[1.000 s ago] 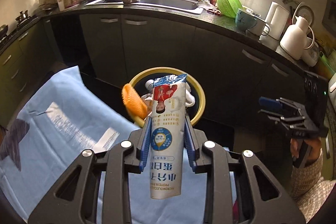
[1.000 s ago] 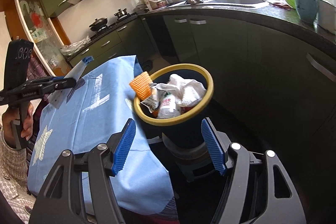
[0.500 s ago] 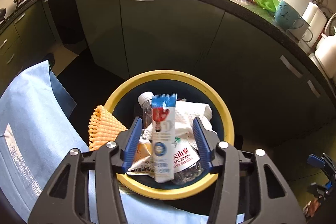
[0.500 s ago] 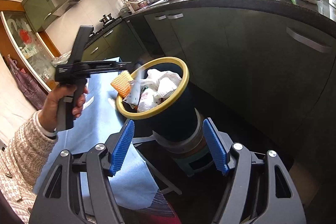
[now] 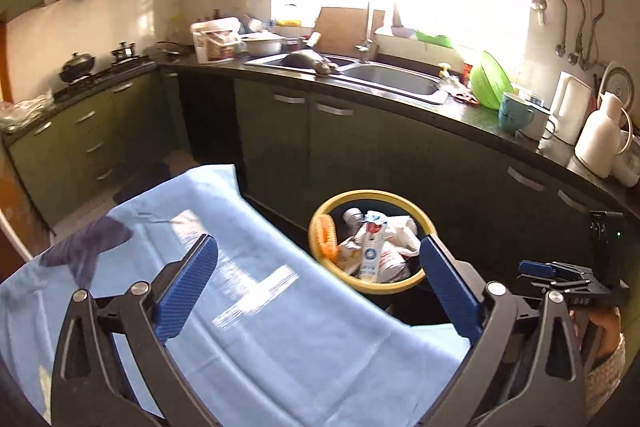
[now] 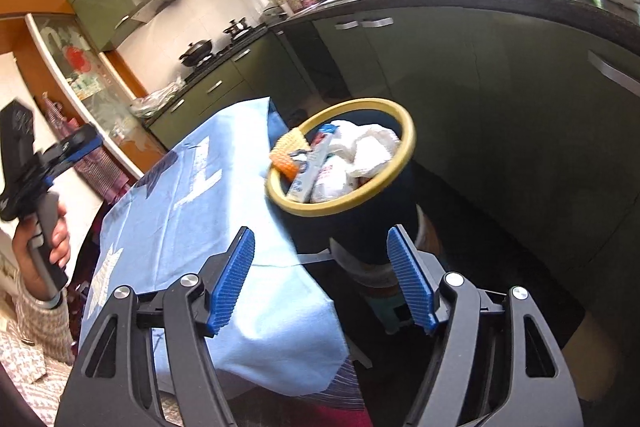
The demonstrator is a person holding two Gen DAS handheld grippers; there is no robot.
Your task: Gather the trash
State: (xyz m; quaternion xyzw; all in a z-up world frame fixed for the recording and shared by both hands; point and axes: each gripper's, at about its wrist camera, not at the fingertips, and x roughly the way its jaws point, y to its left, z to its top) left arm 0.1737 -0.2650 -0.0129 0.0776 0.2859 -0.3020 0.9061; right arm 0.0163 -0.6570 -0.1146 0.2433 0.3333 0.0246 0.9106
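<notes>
The bin [image 5: 367, 242] stands off the far right edge of the desk [image 5: 240, 291], its yellow rim just beside the blue cloth, so anything picked off the desk needs only a short carry to drop in. It is heaped: a white sachet [image 5: 370, 253] lies on top, leaning against the near rim, with an orange mesh pad [image 5: 326, 237] wedged upright at the left side, crumpled white paper [image 6: 370, 147] at the right and a bottle neck showing at the far side. The sachet sits high because the pile under it leaves no depth to sink into; it looks liable to slide out if the bin is knocked

The left gripper [image 5: 318, 285] hangs over the desk, near side of the bin, its jaws opening wide with nothing between the blue pads, only cloth and bin behind them. That fits a release just made, by my reading

The right gripper [image 6: 322, 279] points down at the base of the bin, jaws parted and empty, held clear to the right as if waiting its turn. The desk shows no loose trash in either view, so the collecting may be nearly done, though its near part is hidden by the grippers
</notes>
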